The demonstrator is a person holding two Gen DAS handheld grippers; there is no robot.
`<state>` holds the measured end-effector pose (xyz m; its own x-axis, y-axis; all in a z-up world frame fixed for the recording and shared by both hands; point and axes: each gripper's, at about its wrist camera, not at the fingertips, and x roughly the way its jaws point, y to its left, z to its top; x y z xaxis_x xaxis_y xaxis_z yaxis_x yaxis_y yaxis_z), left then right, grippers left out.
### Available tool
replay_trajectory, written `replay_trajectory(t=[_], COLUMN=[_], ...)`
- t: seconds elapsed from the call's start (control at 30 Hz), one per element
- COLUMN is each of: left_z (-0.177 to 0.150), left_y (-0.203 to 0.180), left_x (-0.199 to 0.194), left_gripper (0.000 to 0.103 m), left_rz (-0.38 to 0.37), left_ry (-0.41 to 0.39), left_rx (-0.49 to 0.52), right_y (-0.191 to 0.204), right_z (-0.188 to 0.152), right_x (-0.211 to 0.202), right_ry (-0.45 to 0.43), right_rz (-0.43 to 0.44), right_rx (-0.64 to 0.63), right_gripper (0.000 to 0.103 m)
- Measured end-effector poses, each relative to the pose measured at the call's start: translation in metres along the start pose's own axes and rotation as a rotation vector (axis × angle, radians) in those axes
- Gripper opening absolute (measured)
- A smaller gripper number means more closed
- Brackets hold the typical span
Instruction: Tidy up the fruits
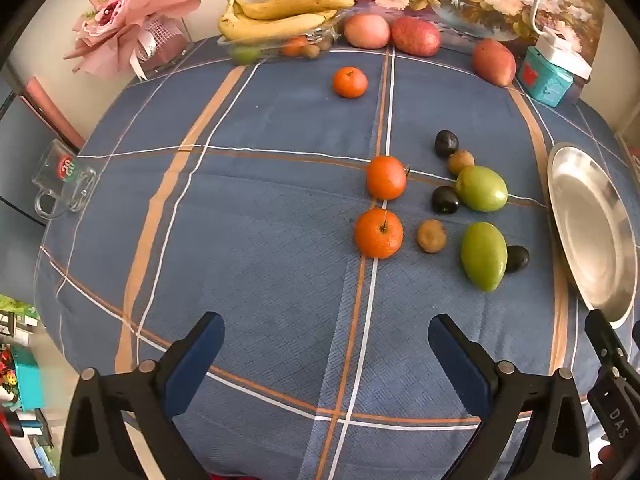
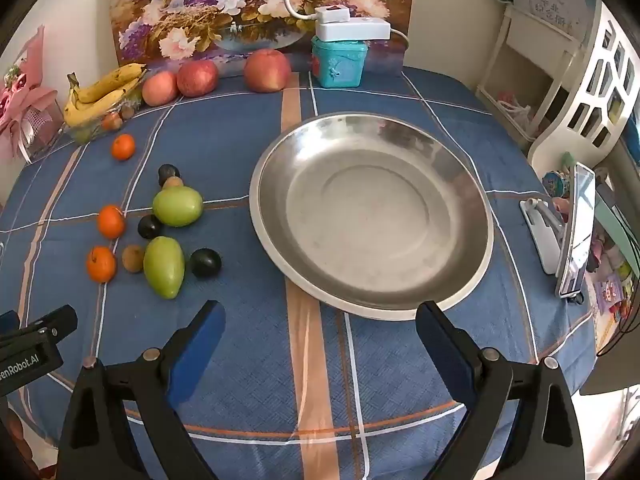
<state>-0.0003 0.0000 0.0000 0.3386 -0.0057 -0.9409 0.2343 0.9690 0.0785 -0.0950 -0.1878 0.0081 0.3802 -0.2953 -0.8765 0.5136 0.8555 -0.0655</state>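
Loose fruit lies on the blue checked tablecloth: three tangerines, the nearest (image 1: 378, 233), two green mangoes (image 1: 483, 256) (image 1: 481, 188), small brown fruits (image 1: 431, 235) and dark plums (image 1: 445, 199). A steel plate (image 2: 472, 200) stands to their right with nothing in it. My left gripper (image 1: 326, 346) hovers open above the cloth, short of the tangerines. My right gripper (image 2: 320, 334) is open too, nothing between its fingers, just in front of the plate's near rim. The same fruit cluster shows left of the plate in the right wrist view, with a mango (image 2: 164, 266) nearest.
At the back stand a clear tray with bananas (image 1: 280, 16), three red apples (image 1: 415, 36), a teal tin (image 2: 339, 62) under a white lamp base and a flower painting. A pink bouquet (image 1: 128, 20) and a glass mug (image 1: 64, 184) sit left. A phone on a stand (image 2: 574, 236) sits right.
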Motion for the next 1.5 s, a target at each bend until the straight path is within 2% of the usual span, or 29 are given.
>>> replay_trajectory(t=[1.5], left_z=[0.001], left_y=[0.0006], left_x=[0.0005], left_gripper=[0.103], left_rz=[-0.01], left_ry=[0.006], left_rx=[-0.006], right_y=[0.0032], right_z=[0.0028], right_x=[-0.0013], right_ry=[-0.017], right_rz=[-0.005], right_rx=[-0.014], right_gripper=[0.096])
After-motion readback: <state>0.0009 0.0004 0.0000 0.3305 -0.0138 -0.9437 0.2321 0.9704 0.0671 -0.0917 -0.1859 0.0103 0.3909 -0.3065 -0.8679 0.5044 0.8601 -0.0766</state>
